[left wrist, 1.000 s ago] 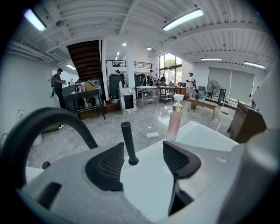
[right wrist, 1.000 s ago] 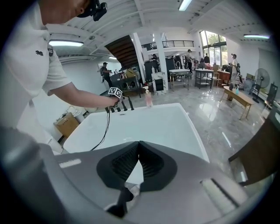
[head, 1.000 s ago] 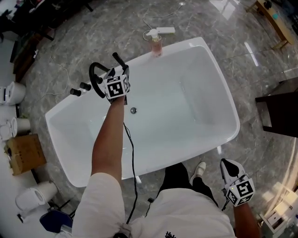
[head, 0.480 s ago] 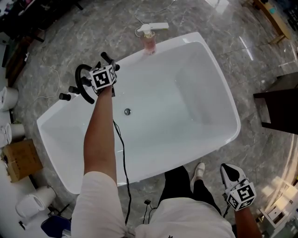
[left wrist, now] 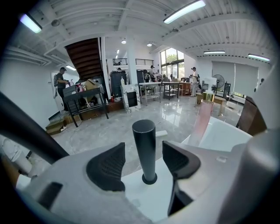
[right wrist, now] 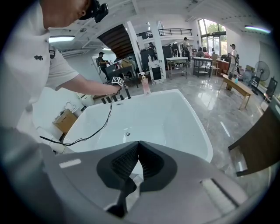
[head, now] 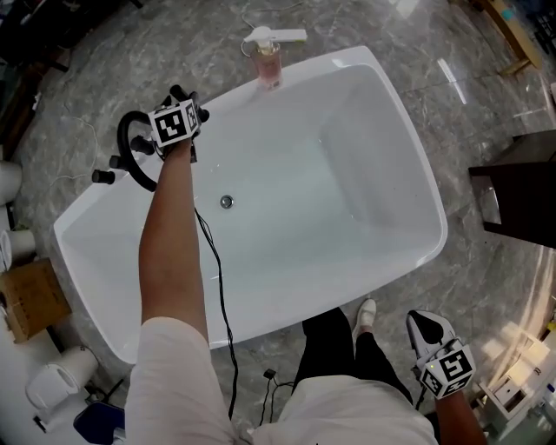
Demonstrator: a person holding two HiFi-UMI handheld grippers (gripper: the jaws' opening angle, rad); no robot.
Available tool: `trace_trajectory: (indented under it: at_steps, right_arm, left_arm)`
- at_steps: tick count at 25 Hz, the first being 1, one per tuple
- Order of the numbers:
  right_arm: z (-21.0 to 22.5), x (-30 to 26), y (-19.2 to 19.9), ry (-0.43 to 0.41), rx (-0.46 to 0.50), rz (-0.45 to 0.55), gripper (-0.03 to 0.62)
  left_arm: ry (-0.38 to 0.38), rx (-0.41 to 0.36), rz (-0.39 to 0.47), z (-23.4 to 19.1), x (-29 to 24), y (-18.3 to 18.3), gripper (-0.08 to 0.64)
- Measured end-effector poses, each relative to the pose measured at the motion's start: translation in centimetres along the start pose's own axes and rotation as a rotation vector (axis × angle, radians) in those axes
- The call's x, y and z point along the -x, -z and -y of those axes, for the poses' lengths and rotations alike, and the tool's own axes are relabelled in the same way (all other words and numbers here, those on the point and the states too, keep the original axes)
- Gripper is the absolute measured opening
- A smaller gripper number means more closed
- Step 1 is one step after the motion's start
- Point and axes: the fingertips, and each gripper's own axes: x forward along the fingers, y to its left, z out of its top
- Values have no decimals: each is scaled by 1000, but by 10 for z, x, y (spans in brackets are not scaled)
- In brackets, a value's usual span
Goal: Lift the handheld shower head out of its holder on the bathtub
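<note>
Moved farther from the drain [head: 227,202] toward the rim since a second ago, the left gripper [left wrist: 143,151] is being held with its jaws wide apart on either side of the upright black shower head [left wrist: 144,131]. The shower head is standing unclamped in its holder. The right gripper [right wrist: 138,146] is being held closed and empty. A pink bottle [head: 268,63] is standing on the rim of the tub [head: 304,217].

bright, even light from ceiling strip lights [left wrist: 183,11] and windows [left wrist: 171,57]; glare on glossy floor [head: 452,69]; fisheye edges dark, curved.
</note>
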Motion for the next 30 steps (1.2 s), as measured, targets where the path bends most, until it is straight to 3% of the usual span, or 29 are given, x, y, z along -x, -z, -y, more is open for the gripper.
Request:
trace_trajectory:
  at_steps: [6,8,14,30]
  right_arm:
    - [3,-1,3,8,1,-3,14]
    - [3,-1,5,9,3,-5,14]
    - [-1,-2,6,1,1,9,14]
    - [-23,23,-3,-39,9,92,14]
  left_arm:
    - [-4,13,10,0,-7,-8,235]
    - [-8,21,4,-1,-7,-8,149]
    - [-7,37,13,3,2,-6,141]
    - [-9,-31,76,17,76,-44,140]
